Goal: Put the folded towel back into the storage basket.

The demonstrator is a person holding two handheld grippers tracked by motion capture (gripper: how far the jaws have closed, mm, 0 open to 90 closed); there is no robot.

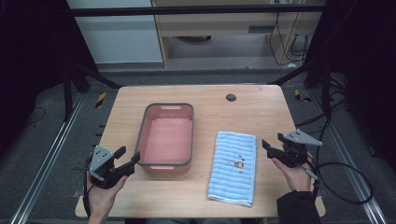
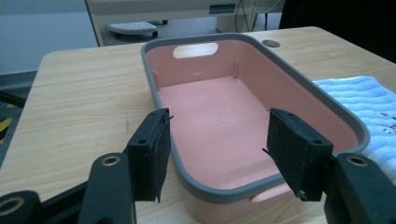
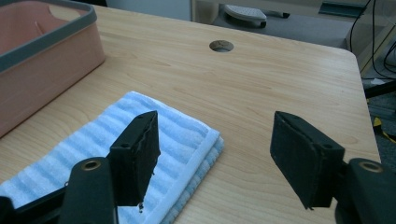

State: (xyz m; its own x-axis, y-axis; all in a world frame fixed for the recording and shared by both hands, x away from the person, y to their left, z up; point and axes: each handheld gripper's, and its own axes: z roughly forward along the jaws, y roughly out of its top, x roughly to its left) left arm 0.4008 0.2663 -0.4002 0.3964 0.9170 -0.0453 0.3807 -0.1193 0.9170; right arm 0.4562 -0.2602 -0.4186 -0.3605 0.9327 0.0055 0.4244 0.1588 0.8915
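Note:
A pink bin with a grey rim [image 1: 144, 127] stands empty on the left half of the wooden table; the left gripper view looks into it from its near end [image 2: 224, 192]. To its right lies a folded light-blue striped towel [image 1: 233, 165] with a small embroidered motif, also seen in the right gripper view [image 3: 177, 135]. My left gripper [image 1: 129, 157] hovers open at the bin's near left corner, jaws either side of the rim [image 2: 218, 149]. At the towel's far right edge my right gripper [image 1: 271, 143] is open, holding nothing [image 3: 219, 156].
A round cable hole [image 1: 230, 97] sits in the table [image 1: 261, 112] near its far edge. Cables trail over the floor at the right. Bare wood lies behind the bin and towel and along the front edge.

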